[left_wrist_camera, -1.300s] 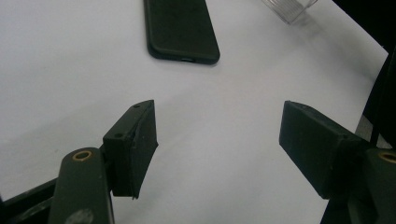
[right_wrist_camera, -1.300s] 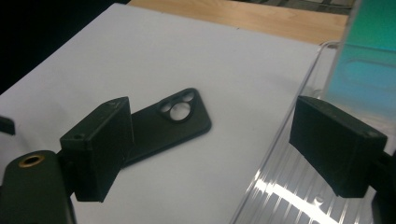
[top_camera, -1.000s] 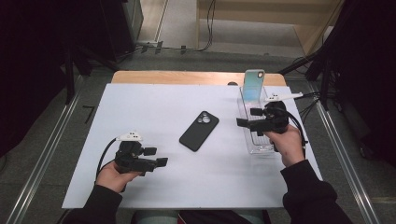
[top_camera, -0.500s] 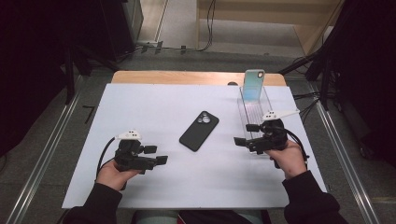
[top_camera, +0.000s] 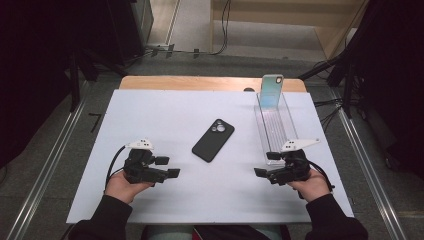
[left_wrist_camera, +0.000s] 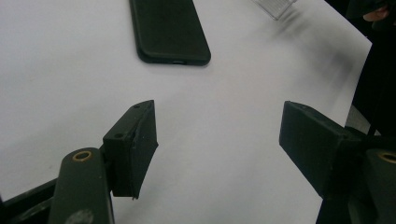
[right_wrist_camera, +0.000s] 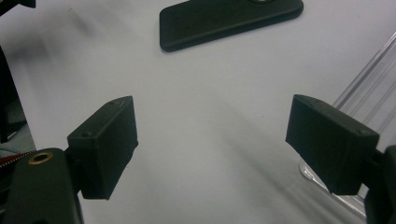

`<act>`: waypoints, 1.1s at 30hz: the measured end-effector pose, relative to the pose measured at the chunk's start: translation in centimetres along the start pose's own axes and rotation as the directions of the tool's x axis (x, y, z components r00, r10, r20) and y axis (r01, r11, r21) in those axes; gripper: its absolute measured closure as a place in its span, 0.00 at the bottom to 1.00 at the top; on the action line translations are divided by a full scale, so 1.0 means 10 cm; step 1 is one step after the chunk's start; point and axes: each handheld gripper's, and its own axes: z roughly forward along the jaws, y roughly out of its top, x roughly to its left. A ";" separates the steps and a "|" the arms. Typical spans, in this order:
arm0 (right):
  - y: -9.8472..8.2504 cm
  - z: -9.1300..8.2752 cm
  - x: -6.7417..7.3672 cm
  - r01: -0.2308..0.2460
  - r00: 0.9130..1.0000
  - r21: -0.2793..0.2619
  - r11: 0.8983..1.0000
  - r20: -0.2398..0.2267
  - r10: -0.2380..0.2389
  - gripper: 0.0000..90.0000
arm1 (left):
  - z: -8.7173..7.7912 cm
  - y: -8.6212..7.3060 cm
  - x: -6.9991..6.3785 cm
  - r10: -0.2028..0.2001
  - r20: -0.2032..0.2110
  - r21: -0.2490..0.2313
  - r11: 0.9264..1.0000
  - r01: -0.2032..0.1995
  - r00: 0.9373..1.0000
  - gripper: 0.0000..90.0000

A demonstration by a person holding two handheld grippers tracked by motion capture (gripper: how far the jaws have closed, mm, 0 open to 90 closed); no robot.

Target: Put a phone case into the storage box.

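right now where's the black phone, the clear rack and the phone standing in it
black phone (top_camera: 213, 140), high view, middle of its back
clear rack (top_camera: 276, 125), high view, ribbed floor
standing phone (top_camera: 271, 90), high view, middle of its back

Grey floor (top_camera: 47, 150), wooden table edge (top_camera: 200, 82), cables (top_camera: 220, 47), dark surroundings

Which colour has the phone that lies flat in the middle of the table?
The phone is black, seen best in the high view.

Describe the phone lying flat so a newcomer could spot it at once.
Start at the white table top and look to its middle, between the left gripper and the right gripper. The black phone lies there camera-side up, at a slant. The other phone is pale and stands upright in the clear rack.
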 end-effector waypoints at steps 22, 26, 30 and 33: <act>-0.16 -0.01 0.05 0.008 1.000 0.074 0.997 -0.029 -0.006 0.17 | 0.09 0.25 -0.05 0.004 0.042 -0.008 1.000 -0.003 0.999 0.14; -0.16 0.00 0.05 0.007 0.999 0.074 0.997 -0.032 -0.004 0.17 | 0.17 0.33 -0.06 0.009 0.056 -0.003 1.000 -0.009 0.998 0.00; -0.15 0.00 0.05 0.011 0.999 0.067 0.998 -0.036 -0.009 0.17 | 0.25 0.41 -0.10 0.035 0.037 0.015 0.999 -0.036 0.999 0.00; -0.15 -0.01 0.06 0.014 0.999 0.071 0.997 -0.034 -0.012 0.17 | 0.29 0.47 -0.12 0.044 0.011 0.022 0.999 -0.044 0.999 0.01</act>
